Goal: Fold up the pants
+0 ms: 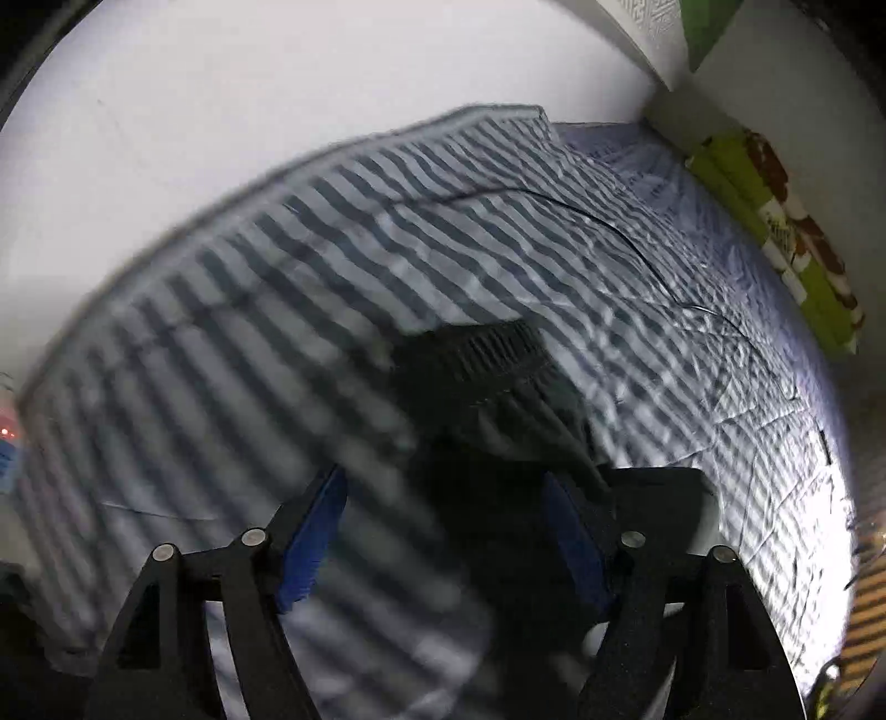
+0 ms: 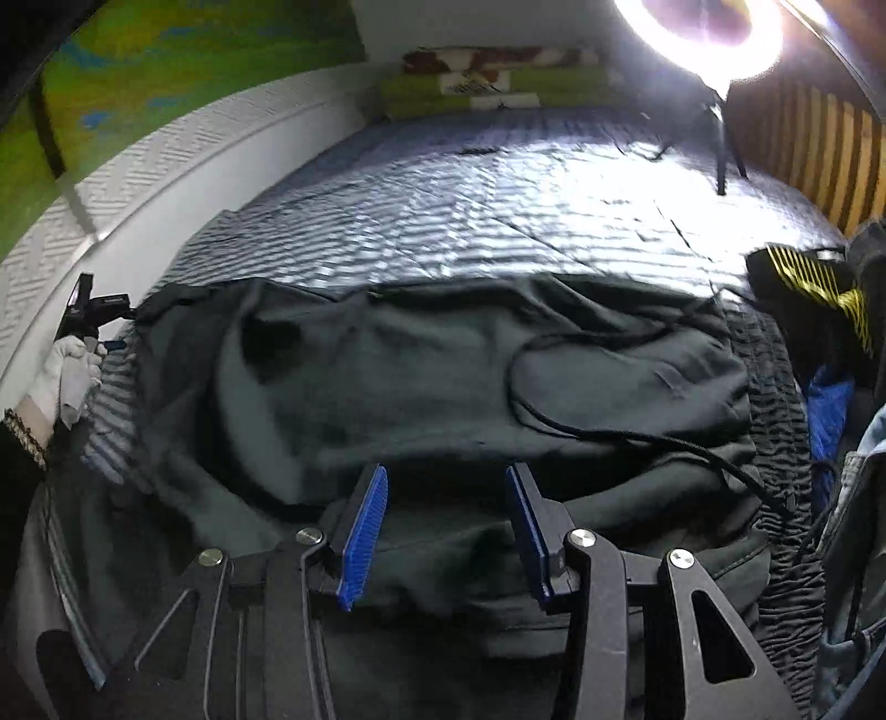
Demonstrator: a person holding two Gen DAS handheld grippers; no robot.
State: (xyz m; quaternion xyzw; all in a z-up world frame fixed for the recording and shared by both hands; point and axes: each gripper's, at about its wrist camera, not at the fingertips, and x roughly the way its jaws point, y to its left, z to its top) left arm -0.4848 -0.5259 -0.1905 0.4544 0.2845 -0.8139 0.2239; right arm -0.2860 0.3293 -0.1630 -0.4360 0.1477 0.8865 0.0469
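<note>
The dark grey-black pants [image 2: 443, 376] lie spread across the striped bedcover [image 2: 443, 221], with a black drawstring [image 2: 637, 437] trailing to the right. My right gripper [image 2: 446, 526] hovers over their near edge, open, its blue pads [image 2: 365, 537] apart and nothing pinched. In the left wrist view a ribbed elastic band of the pants [image 1: 493, 349] shows ahead, and dark cloth runs down toward the right pad [image 1: 570, 543]. My left gripper [image 1: 443, 526] stands open; the pads do not press the cloth. It also appears at the pants' far left end [image 2: 105, 332], held by a gloved hand [image 2: 66, 376].
A bright ring light [image 2: 714, 33] on a tripod stands at the far right of the bed. A pile of other clothes [image 2: 819, 299] lies at the right edge. A green folded blanket [image 2: 476, 88] sits against the far wall, a white wall [image 1: 277, 111] runs along one side.
</note>
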